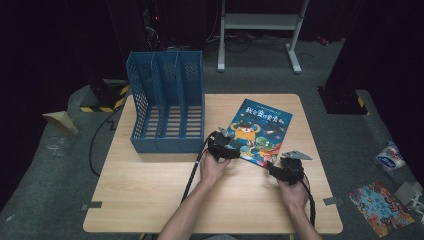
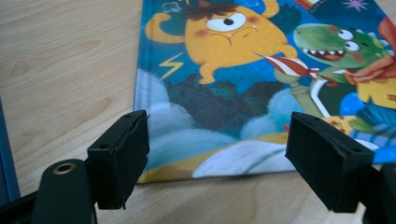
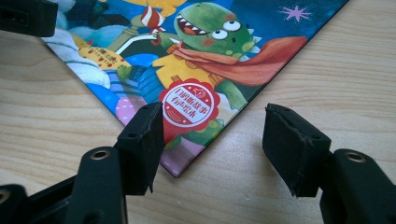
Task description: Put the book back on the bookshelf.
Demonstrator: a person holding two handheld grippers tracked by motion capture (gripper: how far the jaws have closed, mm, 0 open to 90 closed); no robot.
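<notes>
- The table is carrying a blue file rack, standing well beyond the left claw and off to its left.
- The picture book is lying flat just ahead of both claws.
- The left claw is standing wide, gripping nothing, its jaws bracketing the book's near edge; judged best: slide low, under the cover.
- The right claw is gaping empty at the near corner; it should be pinching squarely.

Light wooden table, nothing fancy. A blue file rack stands at the back left, a picture book lies flat just right of it.
</notes>
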